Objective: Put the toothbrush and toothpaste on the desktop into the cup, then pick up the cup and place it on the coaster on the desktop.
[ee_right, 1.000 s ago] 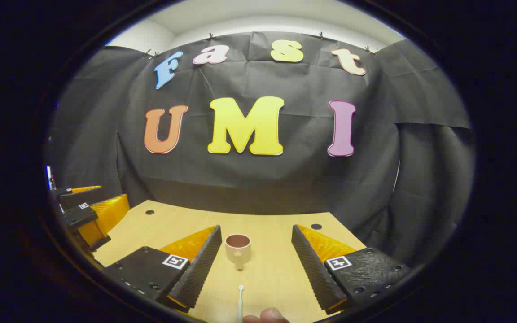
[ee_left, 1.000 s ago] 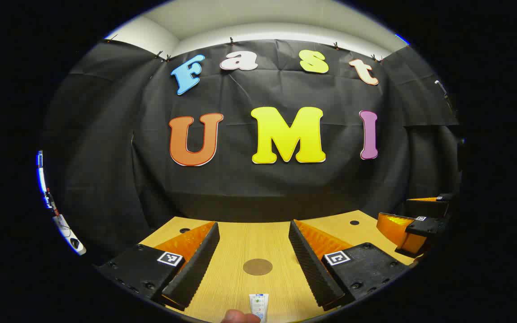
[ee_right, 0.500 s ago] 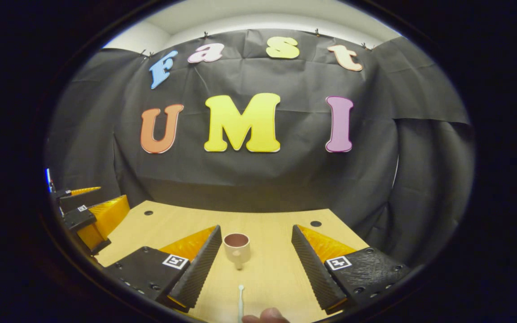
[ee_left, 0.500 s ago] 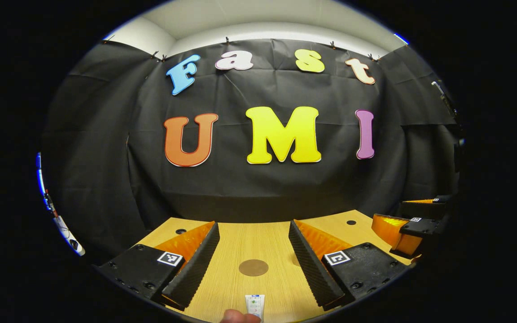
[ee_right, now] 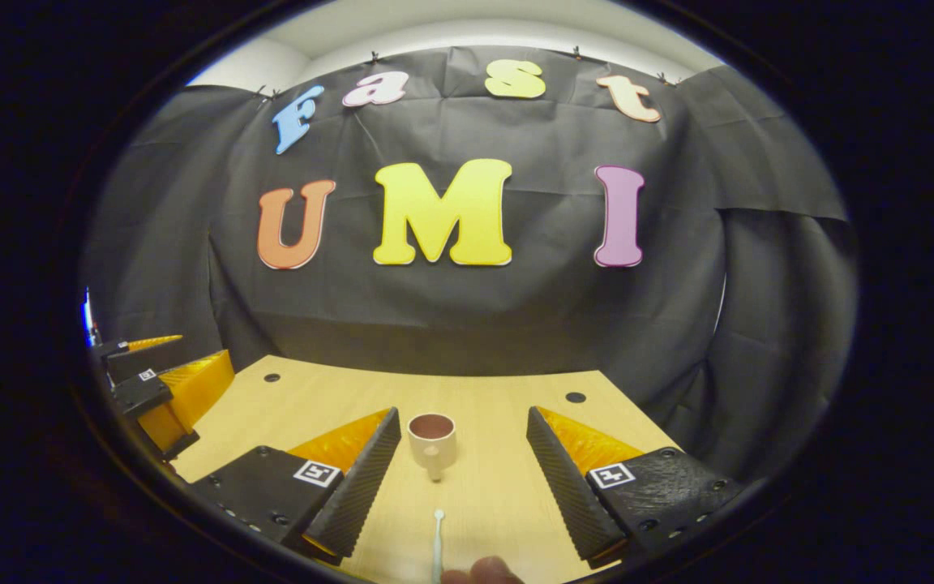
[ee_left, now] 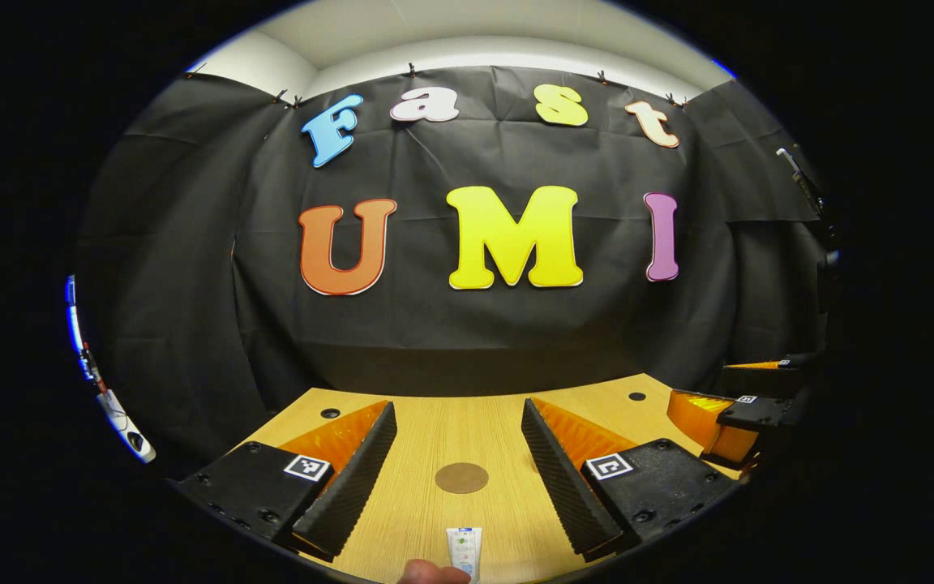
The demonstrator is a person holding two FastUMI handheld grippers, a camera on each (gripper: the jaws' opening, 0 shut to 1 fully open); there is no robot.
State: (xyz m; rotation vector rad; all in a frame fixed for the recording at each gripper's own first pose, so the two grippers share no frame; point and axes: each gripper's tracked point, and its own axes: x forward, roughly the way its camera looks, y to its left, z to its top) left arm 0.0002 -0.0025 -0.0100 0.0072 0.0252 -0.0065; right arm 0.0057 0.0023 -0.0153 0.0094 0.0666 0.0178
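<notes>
Nothing is picked up yet, and each gripper is lined up on its own item. In the left gripper view the left gripper (ee_left: 459, 474) has its fingers spread wide apart above the wooden counter (ee_left: 426, 438). The round brown coaster (ee_left: 461, 478) lies flat between them, and the toothpaste (ee_left: 464, 551) lies on the nearer side of the coaster — likely its target. In the right gripper view the right gripper (ee_right: 459, 478) is likewise spread apart and empty. The cup (ee_right: 432, 439) stands upright, mouth up, between its fingers, handle toward the camera. The toothbrush (ee_right: 437, 542) lies on the nearer side of the cup, pointing at it — a short carry, by my reading. A fingertip (ee_right: 485, 571) shows nearest the camera.
</notes>
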